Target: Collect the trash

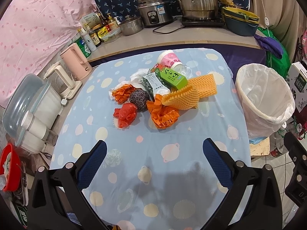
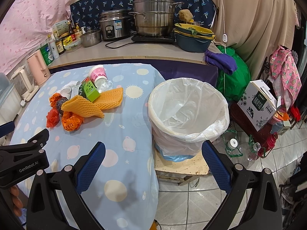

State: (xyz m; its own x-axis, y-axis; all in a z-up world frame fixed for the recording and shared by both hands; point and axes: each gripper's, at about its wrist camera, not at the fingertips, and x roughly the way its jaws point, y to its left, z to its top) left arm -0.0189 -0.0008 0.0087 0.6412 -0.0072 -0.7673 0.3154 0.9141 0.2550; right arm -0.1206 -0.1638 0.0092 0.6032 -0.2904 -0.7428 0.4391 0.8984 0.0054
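1. Now, on my left wrist feed, the left gripper (image 1: 154,158) hangs over the near part of the blue planet-print cloth (image 1: 134,134), its blue-padded tongs spread wide with nothing between them.
2. Ahead of it I see the trash heap mid-table: a red plastic bag (image 1: 125,116), an orange printed bag (image 1: 164,115), a steel scouring ball (image 1: 139,97), a green drink carton (image 1: 173,76), a pink flowered paper cup (image 1: 169,59) lying on its side, and a sheet of orange foam netting (image 1: 189,93) folded over itself.
3. From this feed alone I get the table's left edge: a pink kettle (image 1: 75,61), a glass kettle (image 1: 61,80) beside it, and a red bowl (image 1: 9,164) low at the corner.
4. At the right, the white-lined bin (image 1: 263,97) stands off the table's edge, only partly in frame.
5. On my right wrist feed, the right gripper (image 2: 153,160) is also parted wide and empty, one finger over the cloth (image 2: 119,134), the other over the stool under the bin.
6. Here the bin (image 2: 189,103) shows whole, and I see only the liner inside it; it sits on a pale stool (image 2: 180,165).
7. The heap lies well to the left: foam netting (image 2: 92,103), green carton (image 2: 89,89), orange bag (image 2: 72,122).
8. Only this feed gives the tiled floor, a milk box (image 2: 258,105), and the left gripper's black body (image 2: 23,159) with fingertips (image 2: 16,199) of the hand gripping it.
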